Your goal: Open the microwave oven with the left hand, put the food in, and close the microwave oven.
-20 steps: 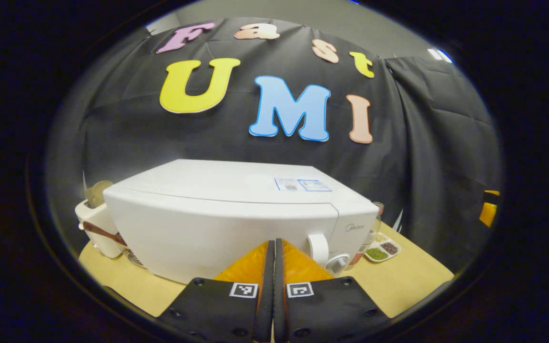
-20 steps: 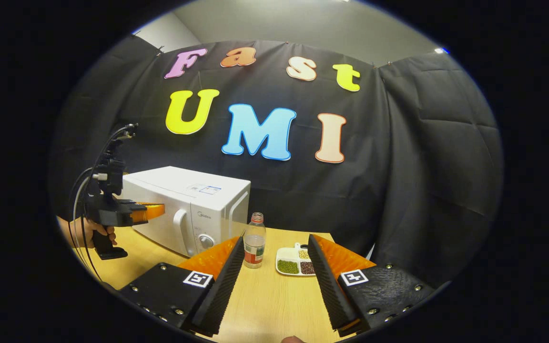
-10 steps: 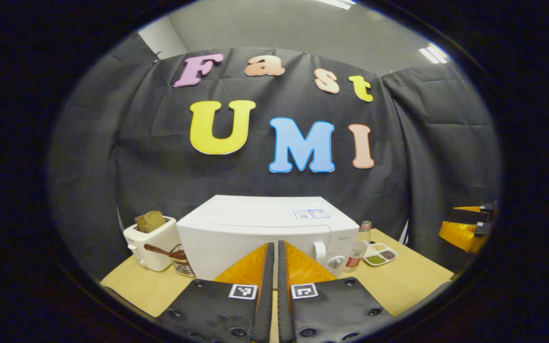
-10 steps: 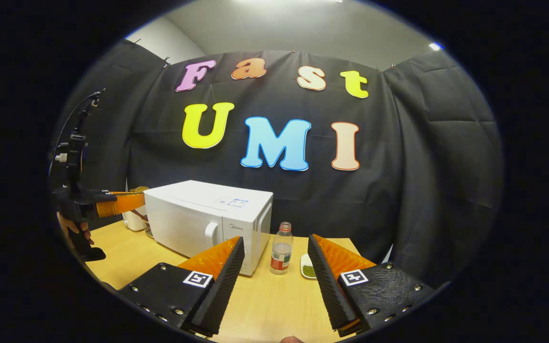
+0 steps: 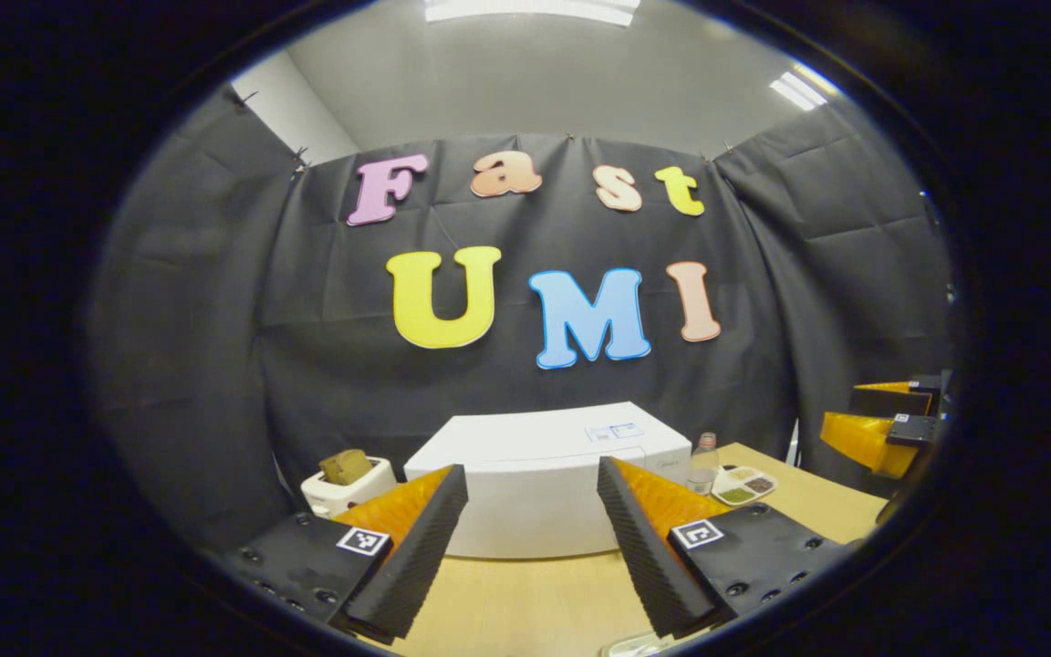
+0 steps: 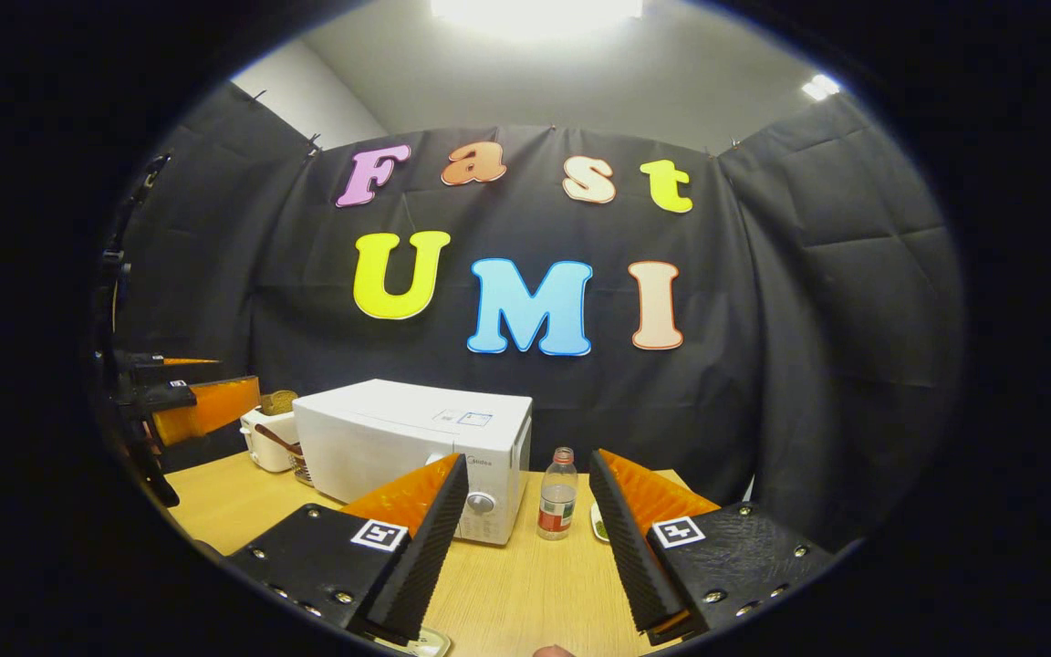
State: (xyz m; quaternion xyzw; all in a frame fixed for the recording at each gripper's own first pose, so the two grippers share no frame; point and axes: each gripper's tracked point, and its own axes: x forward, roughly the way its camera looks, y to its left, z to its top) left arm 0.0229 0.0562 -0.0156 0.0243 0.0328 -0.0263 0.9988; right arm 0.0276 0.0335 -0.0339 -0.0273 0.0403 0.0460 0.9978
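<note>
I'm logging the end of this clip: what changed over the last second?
The left gripper drew back from the microwave and its jaws opened; they were shut a second ago, on nothing. The right gripper also pulled back, jaws open throughout. The microwave door stayed closed, and the toaster, bottle and sectioned dish kept their places on the table.

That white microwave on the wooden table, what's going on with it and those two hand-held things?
A person holds a two-finger tool in each hand, both open and holding nothing. The left tool and right tool hover back from the white box-shaped microwave oven, whose door is shut. Beside it on the light wooden table stand a clear plastic bottle, a small divided dish and a white toaster.
</note>
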